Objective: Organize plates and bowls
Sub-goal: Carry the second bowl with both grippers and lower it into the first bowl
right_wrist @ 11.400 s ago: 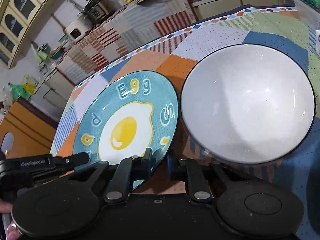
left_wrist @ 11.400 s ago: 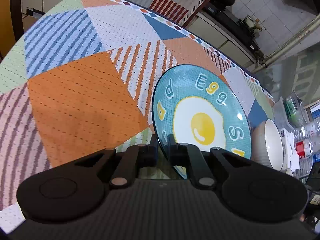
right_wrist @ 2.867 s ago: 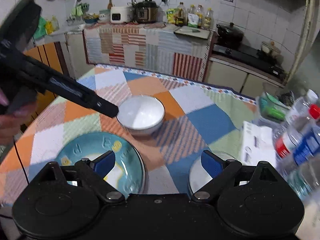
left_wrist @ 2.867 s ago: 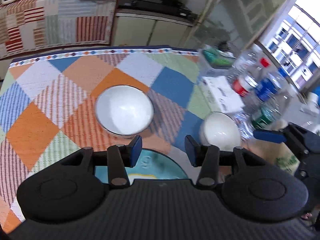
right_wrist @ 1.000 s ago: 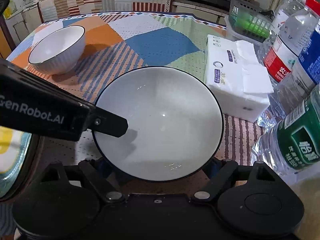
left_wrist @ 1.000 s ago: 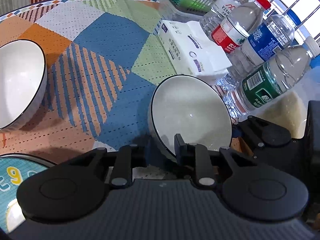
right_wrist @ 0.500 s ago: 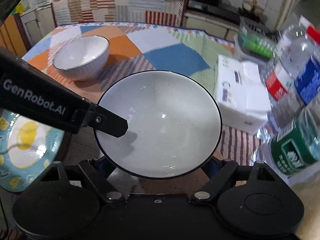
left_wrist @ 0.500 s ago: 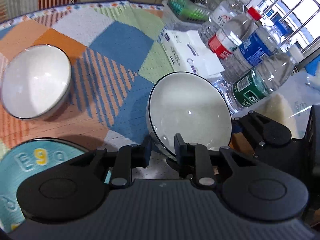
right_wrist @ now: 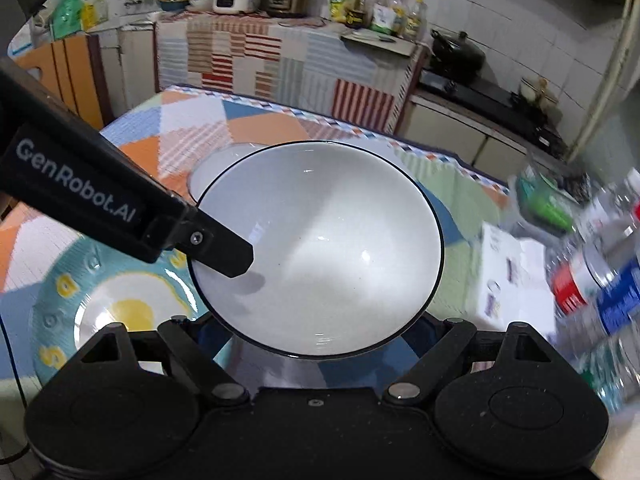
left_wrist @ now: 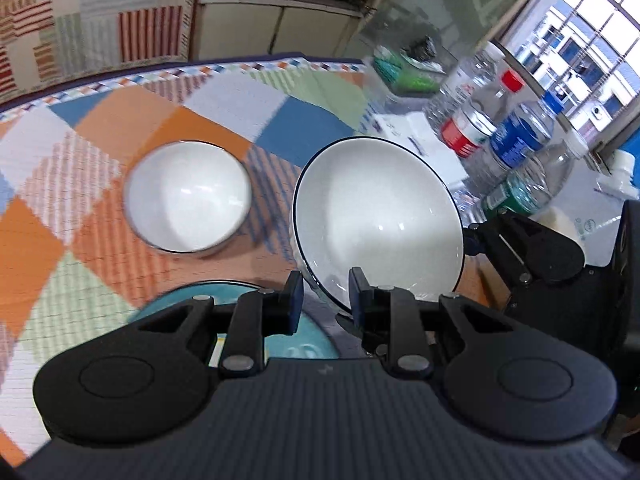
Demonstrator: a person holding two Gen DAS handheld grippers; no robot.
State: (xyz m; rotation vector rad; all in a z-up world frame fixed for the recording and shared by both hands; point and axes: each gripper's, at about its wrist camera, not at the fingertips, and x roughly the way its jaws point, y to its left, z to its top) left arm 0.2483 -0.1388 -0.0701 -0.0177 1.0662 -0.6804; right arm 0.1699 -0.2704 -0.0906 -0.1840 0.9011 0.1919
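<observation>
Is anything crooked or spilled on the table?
Nothing is spilled or broken. Only the held bowl is tilted, up off the cloth, with the left gripper pinching its rim and the right gripper around its base. The other bowl sits flat.

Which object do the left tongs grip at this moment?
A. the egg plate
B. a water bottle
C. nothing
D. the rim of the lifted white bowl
D: the left tongs pinch the near rim of the lifted white bowl, one finger inside and one outside.

Both grippers (left_wrist: 322, 294) (right_wrist: 316, 334) clamped shut
</observation>
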